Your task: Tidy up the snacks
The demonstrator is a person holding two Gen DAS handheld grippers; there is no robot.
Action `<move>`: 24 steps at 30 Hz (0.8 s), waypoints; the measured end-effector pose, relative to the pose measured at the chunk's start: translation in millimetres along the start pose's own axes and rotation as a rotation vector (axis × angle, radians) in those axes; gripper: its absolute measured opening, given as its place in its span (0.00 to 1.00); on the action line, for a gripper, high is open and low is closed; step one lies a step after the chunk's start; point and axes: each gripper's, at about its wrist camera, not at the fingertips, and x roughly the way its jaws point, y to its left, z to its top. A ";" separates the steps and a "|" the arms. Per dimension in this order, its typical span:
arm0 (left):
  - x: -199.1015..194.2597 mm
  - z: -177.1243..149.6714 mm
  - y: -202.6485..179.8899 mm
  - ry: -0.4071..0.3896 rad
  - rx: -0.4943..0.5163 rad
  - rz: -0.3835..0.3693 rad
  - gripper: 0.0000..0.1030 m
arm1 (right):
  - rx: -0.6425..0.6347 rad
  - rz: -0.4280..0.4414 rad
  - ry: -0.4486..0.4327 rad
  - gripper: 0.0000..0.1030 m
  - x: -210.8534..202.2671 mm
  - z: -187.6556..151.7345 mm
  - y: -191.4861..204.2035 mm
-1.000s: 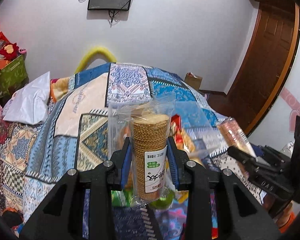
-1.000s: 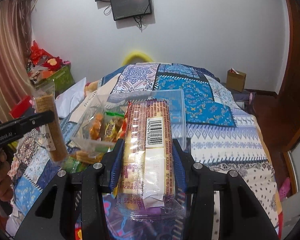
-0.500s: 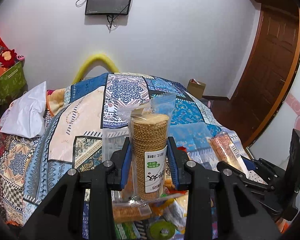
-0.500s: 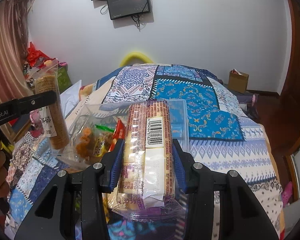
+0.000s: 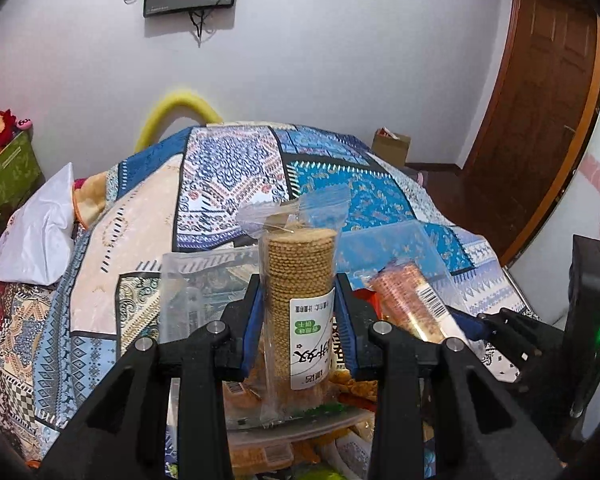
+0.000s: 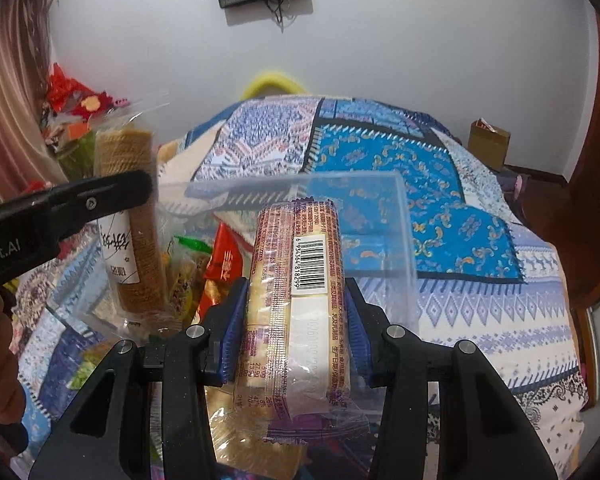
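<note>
My left gripper (image 5: 298, 316) is shut on an upright roll of round brown crackers (image 5: 298, 276) in clear wrap with a white label. It also shows in the right wrist view (image 6: 130, 216), at the left. My right gripper (image 6: 294, 320) is shut on a wrapped biscuit pack (image 6: 296, 304) with a barcode, seen in the left wrist view (image 5: 414, 300) at the right. Both are held above a clear plastic box (image 6: 400, 216) of mixed snacks (image 6: 220, 264) on the bed.
A patchwork quilt (image 5: 228, 168) covers the bed. A white pillow (image 5: 40, 224) lies at its left. A cardboard box (image 6: 488, 144) and a wooden door (image 5: 540, 100) are at the right. A green bin (image 5: 4, 176) stands at the far left.
Both grippers have risen with their packs, and the view now tilts further toward the far wall. The snack box sits lower in both views.
</note>
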 end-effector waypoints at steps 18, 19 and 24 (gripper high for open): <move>20.4 -13.9 8.6 0.104 -0.044 -0.003 0.44 | 0.009 -0.020 0.033 0.41 -9.1 -2.6 -8.6; 14.3 -14.1 7.4 0.092 -0.034 0.002 0.45 | 0.011 -0.018 0.031 0.42 -11.9 -2.7 -8.8; -19.5 -15.8 2.0 0.041 0.014 0.027 0.53 | -0.003 -0.025 0.012 0.43 -29.9 -3.1 -4.9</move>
